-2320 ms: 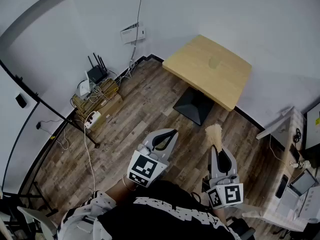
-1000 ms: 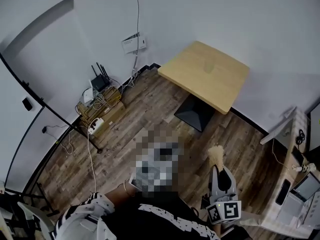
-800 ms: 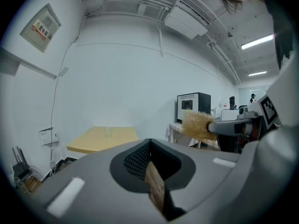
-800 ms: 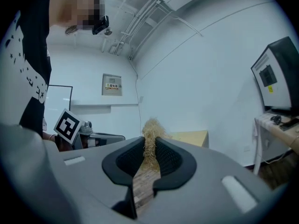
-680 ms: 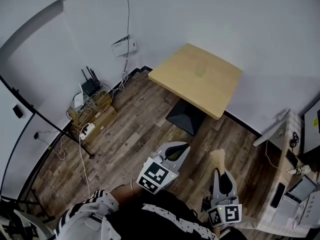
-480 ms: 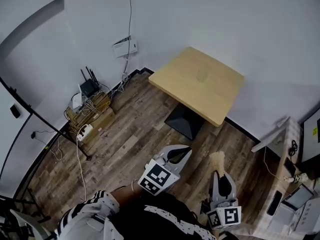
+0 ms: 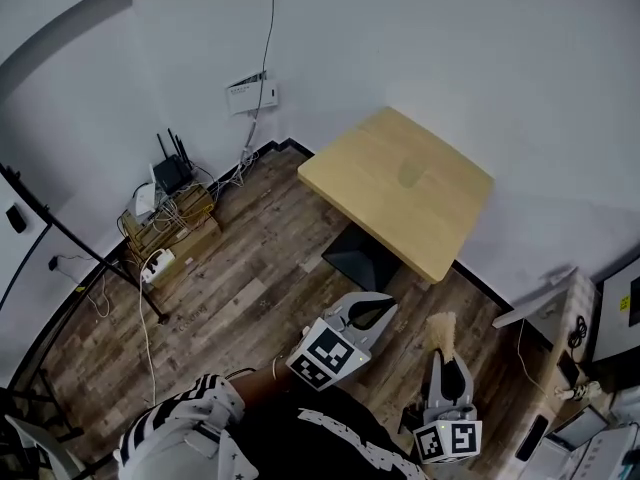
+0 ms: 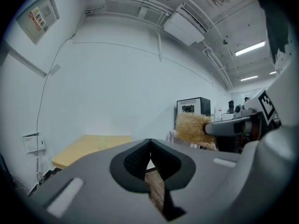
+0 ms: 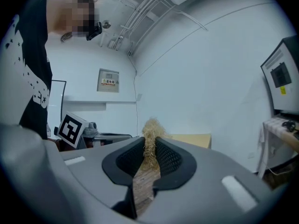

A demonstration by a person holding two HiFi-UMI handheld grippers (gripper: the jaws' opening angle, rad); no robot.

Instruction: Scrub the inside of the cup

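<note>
Two grey grippers with ribbed dark pads are held at 6 o'clock. The left gripper is pressed together on nothing. One straw-coloured, fibrous scrubber is pinched by the right gripper. At 12 o'clock, one faint clear cup is seen on one square wooden table.

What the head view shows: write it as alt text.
Seen from above, a person on a wood floor holds two grippers: the left gripper shut and empty, the right gripper shut on a straw-coloured scrubber. Ahead, a wooden table by the wall carries what looks like a clear cup.
</note>
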